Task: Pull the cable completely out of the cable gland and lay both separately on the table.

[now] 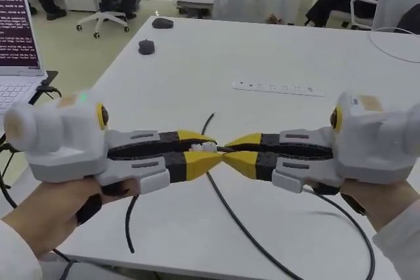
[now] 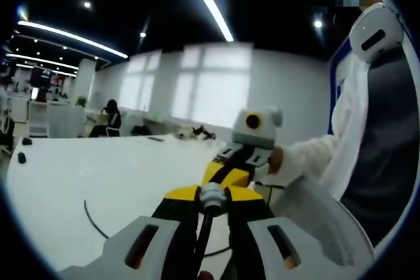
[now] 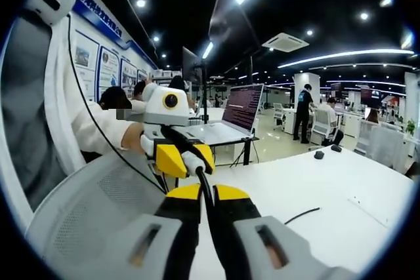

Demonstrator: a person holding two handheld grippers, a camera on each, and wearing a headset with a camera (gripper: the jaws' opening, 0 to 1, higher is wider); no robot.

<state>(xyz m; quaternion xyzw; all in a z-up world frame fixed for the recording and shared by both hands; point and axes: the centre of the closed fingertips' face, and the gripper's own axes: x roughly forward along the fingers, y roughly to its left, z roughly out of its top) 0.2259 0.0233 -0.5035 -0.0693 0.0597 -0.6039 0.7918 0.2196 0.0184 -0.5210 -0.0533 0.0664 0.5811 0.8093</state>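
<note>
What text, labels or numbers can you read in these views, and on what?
No text is legible.
Laptop screen: lines of text, too small to read.
Power strip: faint markings, blurred.
Blue wall banner: white characters, too blurred to read.
Wall posters: print too small.

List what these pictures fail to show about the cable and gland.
- How much cable sits inside the cable gland: head view, the left gripper and right gripper cover the joint.
- Where the cable runs on: head view, cut off by the bottom edge.
- Shape of the cable gland: left gripper view, blurred close to the lens.
- Text on the laptop: head view, too small, cut by the left edge.
</note>
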